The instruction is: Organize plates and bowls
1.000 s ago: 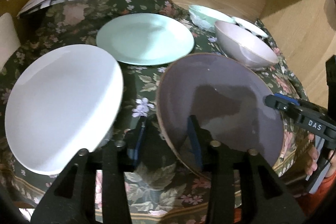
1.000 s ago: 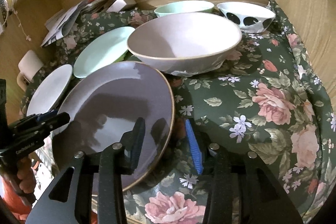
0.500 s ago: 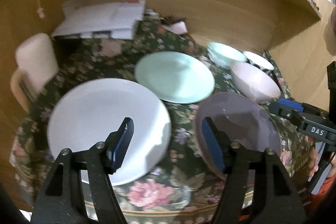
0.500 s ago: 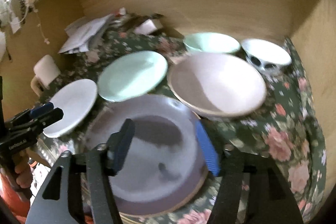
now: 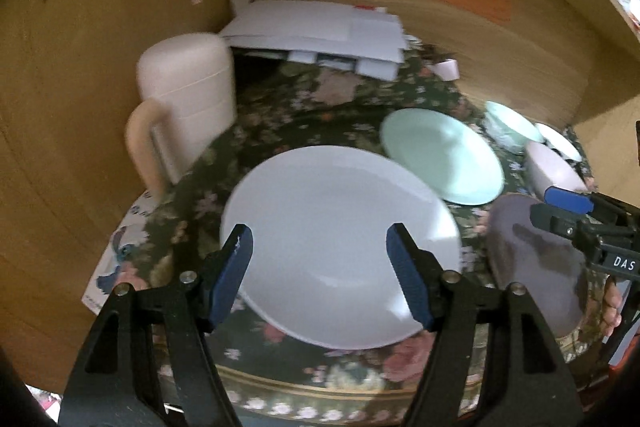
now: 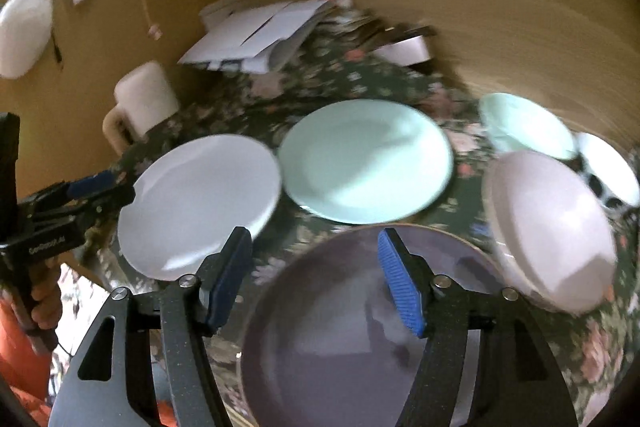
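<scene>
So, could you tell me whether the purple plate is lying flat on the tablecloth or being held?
Lying flat. The purple plate rests on the tablecloth, and the right gripper is open above it, pads clear of it.

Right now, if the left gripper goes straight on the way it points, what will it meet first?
Most likely the white plate: it lies directly ahead between the open fingers of the left gripper. Depth is unclear, so this is a judgement.

White plate [image 5: 340, 247], mint plate [image 6: 366, 161], purple plate [image 6: 360, 339], seemingly three bowls [image 6: 552, 227] on floral cloth.
</scene>
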`<state>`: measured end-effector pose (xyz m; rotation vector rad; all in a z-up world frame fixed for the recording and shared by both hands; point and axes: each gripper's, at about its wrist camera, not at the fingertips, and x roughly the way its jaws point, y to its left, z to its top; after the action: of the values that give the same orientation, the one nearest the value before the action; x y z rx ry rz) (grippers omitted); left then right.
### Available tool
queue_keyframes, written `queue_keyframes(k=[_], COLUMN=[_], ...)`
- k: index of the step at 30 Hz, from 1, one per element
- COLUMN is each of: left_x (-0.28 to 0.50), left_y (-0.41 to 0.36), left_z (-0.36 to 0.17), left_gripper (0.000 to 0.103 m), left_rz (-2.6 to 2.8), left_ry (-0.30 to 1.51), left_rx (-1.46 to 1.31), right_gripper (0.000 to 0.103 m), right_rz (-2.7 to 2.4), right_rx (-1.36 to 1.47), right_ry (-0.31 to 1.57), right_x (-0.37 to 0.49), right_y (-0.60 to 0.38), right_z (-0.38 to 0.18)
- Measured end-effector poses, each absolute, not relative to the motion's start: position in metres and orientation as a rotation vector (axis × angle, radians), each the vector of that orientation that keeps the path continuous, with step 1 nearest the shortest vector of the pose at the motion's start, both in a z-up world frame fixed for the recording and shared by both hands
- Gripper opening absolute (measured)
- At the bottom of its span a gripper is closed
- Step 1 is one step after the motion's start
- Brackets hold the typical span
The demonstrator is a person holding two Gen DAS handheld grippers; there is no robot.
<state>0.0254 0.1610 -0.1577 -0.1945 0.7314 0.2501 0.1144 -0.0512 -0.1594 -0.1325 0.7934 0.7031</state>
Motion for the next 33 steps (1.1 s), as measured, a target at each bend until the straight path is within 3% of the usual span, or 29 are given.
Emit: queue_keyframes(k=[12, 20, 33], left_x=[0.033, 0.035, 0.045], left_y=[0.206, 0.221, 0.215], left_z=[-0.184, -0.198, -0.213], left_gripper=[0.069, 0.05, 0.036], left_rz=[0.306, 0.284, 0.185], left_ry=[0.801, 0.828, 0.859], left_rx=[-0.241, -0.269, -0.301], right_gripper=[0.062, 0.041, 0.035], right_rz=[0.776, 0.746, 0.75], right_rx=[-0.207, -0.195, -0.199], right_ry=[0.901, 0.991, 1.074], right_x=[0.141, 0.162, 0.171], right_y=[0.005, 0.022, 0.041], right_z=[-0.181, -0.195, -0.202])
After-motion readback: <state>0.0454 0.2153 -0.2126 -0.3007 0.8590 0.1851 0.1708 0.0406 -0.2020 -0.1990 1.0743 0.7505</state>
